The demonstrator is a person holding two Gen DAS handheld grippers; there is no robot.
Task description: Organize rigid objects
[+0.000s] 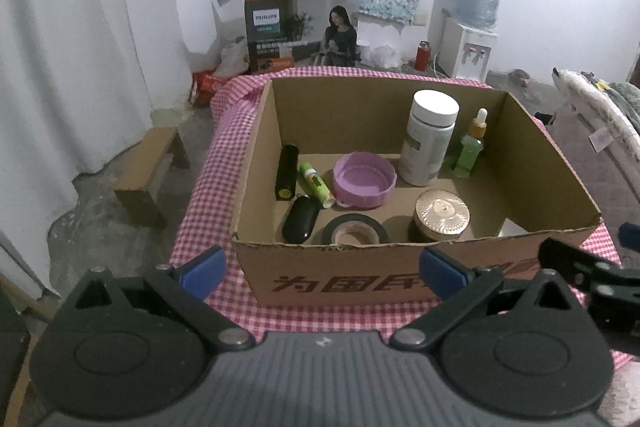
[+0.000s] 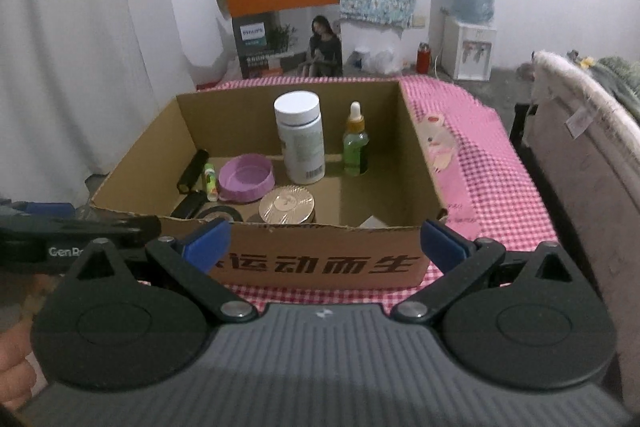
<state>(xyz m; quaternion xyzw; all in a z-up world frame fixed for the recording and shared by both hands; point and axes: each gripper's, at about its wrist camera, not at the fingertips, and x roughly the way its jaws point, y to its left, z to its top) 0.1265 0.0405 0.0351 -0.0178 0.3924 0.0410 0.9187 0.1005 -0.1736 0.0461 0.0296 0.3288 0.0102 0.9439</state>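
Both grippers hang spread and empty just short of the box [image 1: 416, 267]: the left gripper [image 1: 322, 265] before its near wall, the right gripper [image 2: 324, 241] likewise, neither touching anything.

Everything to be organized already sits inside the box, which rests on the checked tabletop [image 1: 200, 211].

Risks, as I judge them, left to right across the box. The black tube [image 1: 287, 173], green stick [image 1: 317, 185] and black case [image 1: 301, 219] lie packed against the left wall, so a reach for one could nudge or roll its neighbours. The tape roll [image 1: 355, 230] and gold tin [image 1: 441, 215] sit tight under the near wall, where a descending finger may catch the cardboard rim. Toward the back right, the tall white bottle [image 1: 429, 143] and dropper bottle [image 1: 468, 147] stand upright and close together; a sideways brush could topple either.

Count: one each of tube, stick, case, purple lid [image 1: 365, 185], tape roll, tin, white bottle and dropper bottle. A pale corner near the right front may be a ninth item.
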